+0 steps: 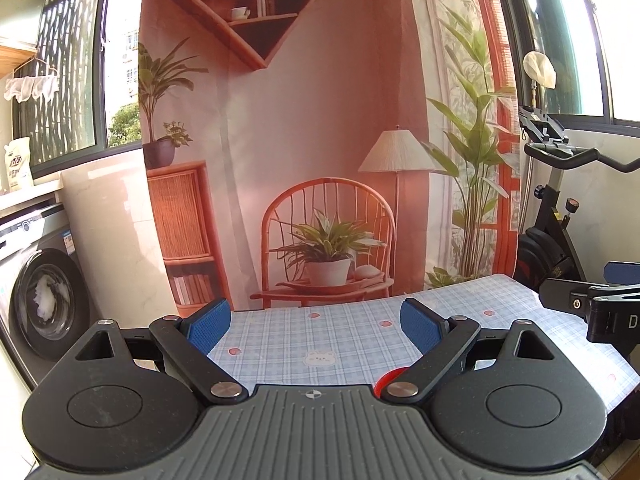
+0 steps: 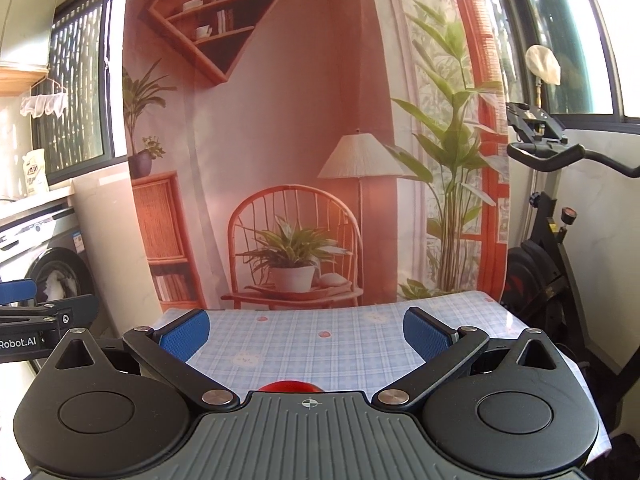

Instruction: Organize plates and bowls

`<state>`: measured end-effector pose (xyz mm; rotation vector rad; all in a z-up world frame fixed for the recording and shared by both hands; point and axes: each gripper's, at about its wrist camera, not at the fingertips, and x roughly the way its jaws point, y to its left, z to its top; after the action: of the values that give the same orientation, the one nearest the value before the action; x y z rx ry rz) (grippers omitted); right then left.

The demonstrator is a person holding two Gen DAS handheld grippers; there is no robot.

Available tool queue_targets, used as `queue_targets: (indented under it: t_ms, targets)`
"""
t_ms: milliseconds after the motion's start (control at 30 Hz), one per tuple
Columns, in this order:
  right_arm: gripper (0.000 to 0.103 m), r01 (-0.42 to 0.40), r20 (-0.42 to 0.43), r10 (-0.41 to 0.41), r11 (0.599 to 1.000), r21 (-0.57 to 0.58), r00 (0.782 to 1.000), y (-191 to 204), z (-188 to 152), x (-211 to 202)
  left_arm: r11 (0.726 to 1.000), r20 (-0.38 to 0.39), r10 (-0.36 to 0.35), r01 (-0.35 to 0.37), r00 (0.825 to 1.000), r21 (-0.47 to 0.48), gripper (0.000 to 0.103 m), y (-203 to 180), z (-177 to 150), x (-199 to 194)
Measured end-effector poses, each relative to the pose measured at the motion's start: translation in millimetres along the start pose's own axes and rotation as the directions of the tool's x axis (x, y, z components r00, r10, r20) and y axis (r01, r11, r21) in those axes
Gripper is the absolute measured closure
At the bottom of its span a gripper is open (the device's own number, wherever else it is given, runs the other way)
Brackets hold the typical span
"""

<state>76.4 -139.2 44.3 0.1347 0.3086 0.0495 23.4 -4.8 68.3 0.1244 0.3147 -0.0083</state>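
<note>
My left gripper (image 1: 316,326) is open and empty, held above the near part of a table with a blue checked cloth (image 1: 320,336). My right gripper (image 2: 306,334) is open and empty too, over the same cloth (image 2: 340,344). A small part of a red dish (image 1: 390,380) shows below the left gripper's right arm; the rest is hidden by the gripper body. In the right wrist view a red rim (image 2: 290,386) peeks just above the gripper body. The right gripper shows at the right edge of the left wrist view (image 1: 592,304); the left gripper shows at the left edge of the right wrist view (image 2: 36,312).
A printed backdrop (image 1: 320,140) of a room hangs behind the table's far edge. A washing machine (image 1: 40,300) stands to the left. An exercise bike (image 2: 560,220) stands to the right, close to the table's right edge.
</note>
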Motion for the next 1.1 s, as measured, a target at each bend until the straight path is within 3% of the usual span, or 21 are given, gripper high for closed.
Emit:
queue_targets:
  t_ms: [1100]
  targets:
    - [0.000,0.013,0.002,-0.013,1.000,0.010,1.000,-5.3,1.6,-2.8,1.000,-0.001,0.000,0.000,1.000,-0.001,0.010,7.9,1.4,1.4]
